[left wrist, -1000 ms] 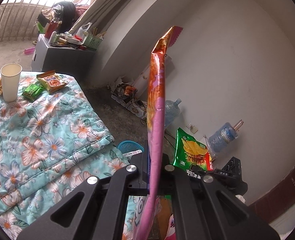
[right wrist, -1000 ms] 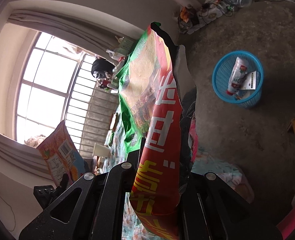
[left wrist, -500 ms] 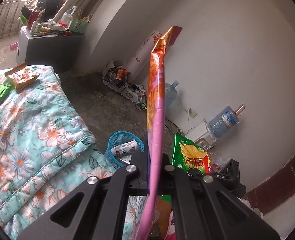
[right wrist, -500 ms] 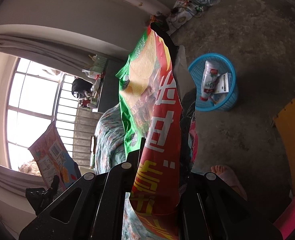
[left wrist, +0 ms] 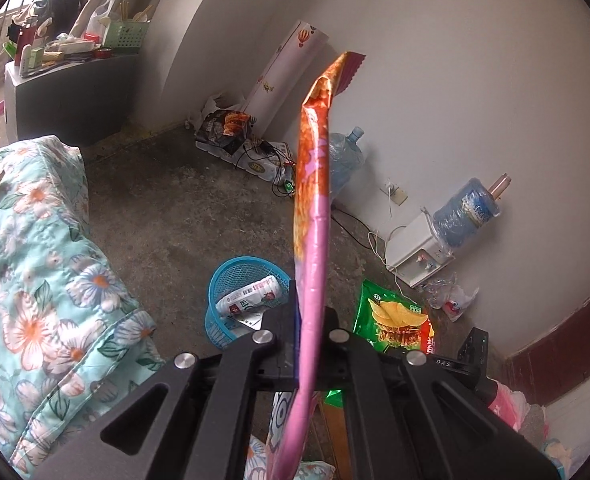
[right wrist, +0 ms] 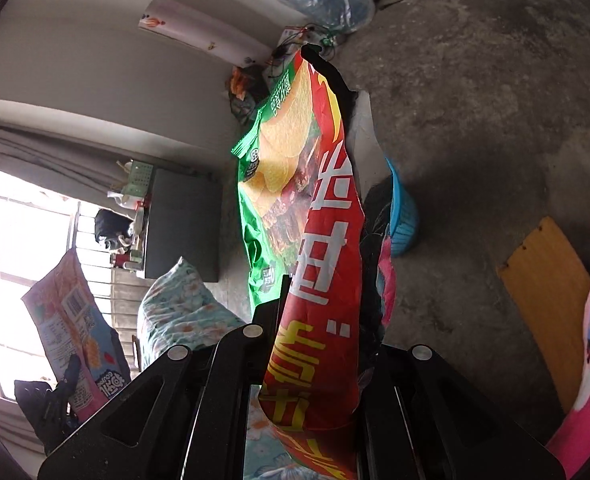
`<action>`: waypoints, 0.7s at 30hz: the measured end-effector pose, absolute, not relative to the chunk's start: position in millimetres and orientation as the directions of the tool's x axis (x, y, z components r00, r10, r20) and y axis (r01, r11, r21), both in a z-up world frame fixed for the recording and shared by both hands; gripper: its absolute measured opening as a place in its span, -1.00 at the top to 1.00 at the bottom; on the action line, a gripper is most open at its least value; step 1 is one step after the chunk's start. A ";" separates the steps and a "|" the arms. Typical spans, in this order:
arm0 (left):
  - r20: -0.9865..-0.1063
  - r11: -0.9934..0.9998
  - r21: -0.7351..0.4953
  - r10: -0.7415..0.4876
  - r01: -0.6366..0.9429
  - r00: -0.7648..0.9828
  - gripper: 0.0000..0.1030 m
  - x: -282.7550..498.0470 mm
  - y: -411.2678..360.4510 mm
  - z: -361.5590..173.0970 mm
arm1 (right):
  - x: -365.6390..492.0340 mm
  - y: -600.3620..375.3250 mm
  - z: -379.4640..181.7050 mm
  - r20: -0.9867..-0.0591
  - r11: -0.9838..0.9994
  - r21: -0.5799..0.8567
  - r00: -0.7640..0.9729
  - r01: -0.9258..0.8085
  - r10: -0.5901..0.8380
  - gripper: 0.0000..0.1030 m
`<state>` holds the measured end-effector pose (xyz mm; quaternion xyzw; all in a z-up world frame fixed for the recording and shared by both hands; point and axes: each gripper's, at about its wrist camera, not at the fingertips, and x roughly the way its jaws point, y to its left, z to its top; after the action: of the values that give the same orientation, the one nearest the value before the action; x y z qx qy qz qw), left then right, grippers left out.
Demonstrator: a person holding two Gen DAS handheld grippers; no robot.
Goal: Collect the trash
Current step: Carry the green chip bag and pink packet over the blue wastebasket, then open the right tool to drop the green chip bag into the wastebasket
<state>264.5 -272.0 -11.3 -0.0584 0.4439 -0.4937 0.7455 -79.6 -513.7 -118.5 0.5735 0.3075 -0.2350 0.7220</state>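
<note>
Left gripper (left wrist: 310,332) pinches our pink snack wrapper (left wrist: 313,200) edge-on, blue trash basket (left wrist: 247,292) on the floor just below-left; right gripper (right wrist: 315,340) pinches the green-red chip bag (right wrist: 307,216). Carrying step; next we centre over the basket, then release

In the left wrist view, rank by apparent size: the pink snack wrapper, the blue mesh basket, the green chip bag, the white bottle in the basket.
1. Pink snack wrapper, held in the left gripper; nearness to the camera inflates it.
2. Blue mesh basket.
3. Green chip bag, close to the basket; unsure.
4. White bottle.
</note>
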 end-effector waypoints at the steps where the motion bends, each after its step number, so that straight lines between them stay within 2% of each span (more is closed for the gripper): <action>1: -0.611 0.507 -0.522 -0.783 0.686 0.113 1.00 265.1 -278.5 -15.5 | -78.1 -516.9 -122.7 -0.717 0.229 0.680 0.697 0.697 0.010 0.91; 7: -0.645 0.530 -0.510 -0.757 0.677 0.107 1.00 271.8 -297.5 -30.4 | -36.4 -535.9 -155.1 -0.751 0.242 0.647 0.659 0.723 0.040 0.90; 11: -0.648 0.546 -0.494 -0.750 0.677 0.133 1.00 276.2 -293.4 -27.2 | 17.5 -545.9 -153.7 -0.780 0.408 0.556 0.624 0.724 -0.045 0.90; 16: -0.640 0.564 -0.485 -0.750 0.668 0.168 1.00 285.7 -282.8 -21.4 | 80.3 -547.2 -175.6 -0.767 0.574 0.433 0.619 0.695 -0.171 0.83; 18: -0.643 0.573 -0.479 -0.744 0.665 0.178 1.00 289.0 -280.3 -22.1 | 99.0 -542.4 -201.2 -0.762 0.618 0.392 0.617 0.682 -0.197 0.73; 21: -0.654 0.582 -0.476 -0.736 0.659 0.176 1.00 292.7 -279.5 -26.8 | 123.6 -529.2 -255.8 -0.813 0.678 0.246 0.529 0.693 -0.245 0.36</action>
<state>292.7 -279.5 -26.8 -0.0421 0.4522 -0.4555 0.7657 123.6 -529.2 -255.8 0.2841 0.3942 -0.2834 0.8268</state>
